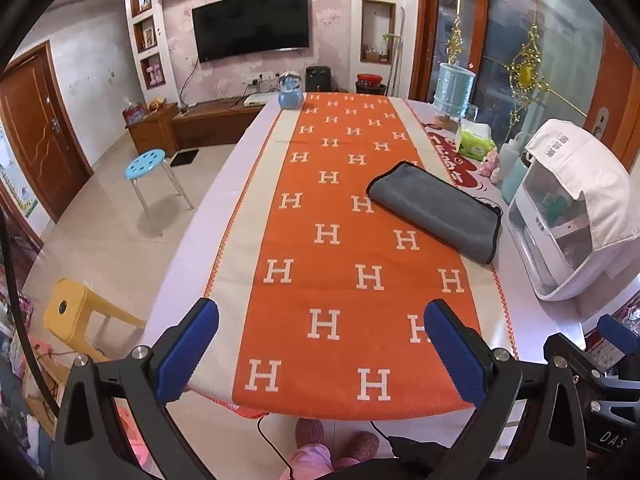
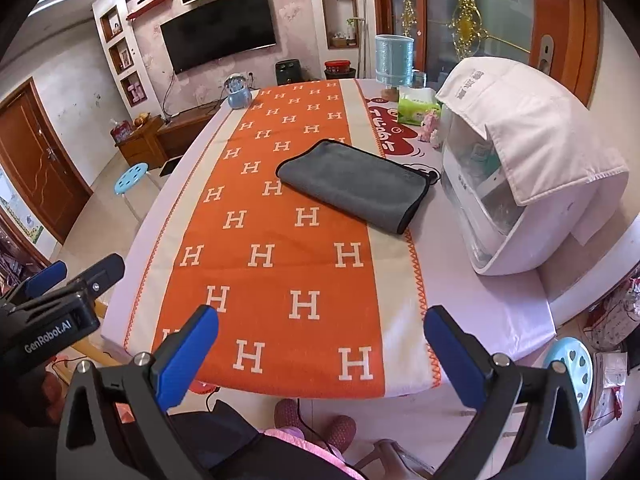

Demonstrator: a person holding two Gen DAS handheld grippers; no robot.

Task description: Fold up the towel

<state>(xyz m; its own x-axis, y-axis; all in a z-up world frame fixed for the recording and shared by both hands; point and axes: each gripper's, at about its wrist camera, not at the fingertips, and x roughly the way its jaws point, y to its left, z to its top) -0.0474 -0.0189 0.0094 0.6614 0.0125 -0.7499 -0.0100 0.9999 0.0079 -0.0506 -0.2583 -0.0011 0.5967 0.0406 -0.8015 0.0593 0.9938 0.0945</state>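
Observation:
A grey towel [image 1: 436, 210] with a black edge lies folded flat on the orange H-patterned table runner [image 1: 332, 240], toward the right side of the table. It also shows in the right wrist view [image 2: 354, 184]. My left gripper [image 1: 320, 344] is open and empty, held above the near edge of the table, well short of the towel. My right gripper [image 2: 320, 344] is open and empty too, also back at the near edge. The left gripper shows at the left of the right wrist view [image 2: 60, 280].
A white appliance [image 2: 520, 184] draped with a white cloth stands right of the towel. A tissue pack [image 2: 418, 108], a blue container [image 2: 394, 60] and a blue globe ornament [image 2: 238, 92] stand at the far end. A blue stool [image 1: 146, 164] and a yellow stool [image 1: 76, 316] stand left.

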